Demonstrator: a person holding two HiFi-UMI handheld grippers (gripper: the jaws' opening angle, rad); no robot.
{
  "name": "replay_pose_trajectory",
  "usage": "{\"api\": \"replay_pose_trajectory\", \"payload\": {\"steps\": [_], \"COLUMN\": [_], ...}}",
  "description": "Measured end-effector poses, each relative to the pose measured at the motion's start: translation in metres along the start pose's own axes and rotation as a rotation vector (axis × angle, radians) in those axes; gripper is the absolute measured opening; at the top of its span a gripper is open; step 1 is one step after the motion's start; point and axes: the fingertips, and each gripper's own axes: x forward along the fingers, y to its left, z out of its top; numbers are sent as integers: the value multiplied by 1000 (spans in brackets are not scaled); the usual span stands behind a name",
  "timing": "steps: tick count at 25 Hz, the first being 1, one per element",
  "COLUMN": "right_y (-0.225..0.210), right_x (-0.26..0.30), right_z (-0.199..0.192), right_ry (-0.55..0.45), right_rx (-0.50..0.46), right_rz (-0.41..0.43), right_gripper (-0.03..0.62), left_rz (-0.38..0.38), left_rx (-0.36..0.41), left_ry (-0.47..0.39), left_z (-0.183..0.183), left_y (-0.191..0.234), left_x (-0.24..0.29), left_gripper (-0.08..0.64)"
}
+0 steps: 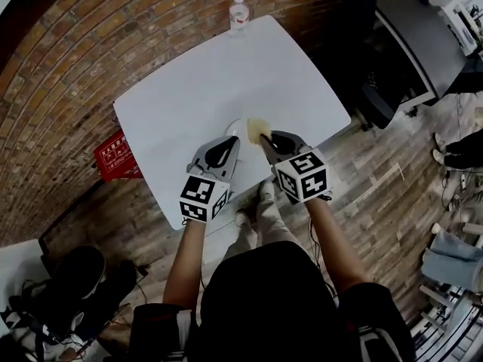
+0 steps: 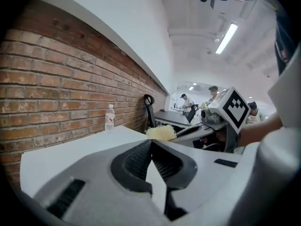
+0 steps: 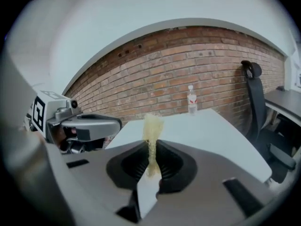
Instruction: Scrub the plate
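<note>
Both claws are held side by side over the near part of the white surface [image 1: 204, 74], well apart from its far edge. The left claw [image 1: 232, 142] is seen drawn fully together in its own gripper view, the ribbed pads meeting at the tips with nothing caught between them. The right claw [image 1: 264, 140] is clamped on a pale yellow sponge [image 1: 257, 129], which is pinched upright between the dark pads and sticks out beyond the tips (its frayed top is seen clearly in the right gripper view). The sponge is carried clear of the surface.

The plate [image 1: 235, 130] is made out only faintly in the head view, as a pale round rim on the surface just past the left claw's tips and beside the sponge; it is neither gripped nor plainly touched by either claw.

A clear plastic bottle [image 1: 238, 12] is stood upright at the far edge of the surface, close to the brick wall [image 1: 90, 44]. A red box [image 1: 115, 155] is seen on the wooden floor [image 1: 377, 194] by the surface's left corner, and a black office chair [image 3: 254, 102] is seen to the right.
</note>
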Motion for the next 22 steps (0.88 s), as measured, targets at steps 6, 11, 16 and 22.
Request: {"api": "replay_pose_trajectory", "payload": {"steps": [6, 11, 16, 22], "right_y": [29, 55, 84, 111], "right_x": [-20, -43, -64, -79], "right_z": [39, 64, 84, 101], "right_ry": [-117, -214, -279, -331], "right_rx": [-66, -111, -131, -153], "right_rz": [-33, -41, -32, -38], "right_gripper": [38, 38, 38, 38], "left_rz": [-7, 1, -11, -4], "left_rx": [-5, 19, 40, 45], "left_ry": [-24, -101, -179, -217], "left_z": [27, 57, 74, 86], "left_y": [-10, -16, -22, -20], "left_x": [-36, -73, -101, -122], "left_gripper": [20, 20, 20, 20]}}
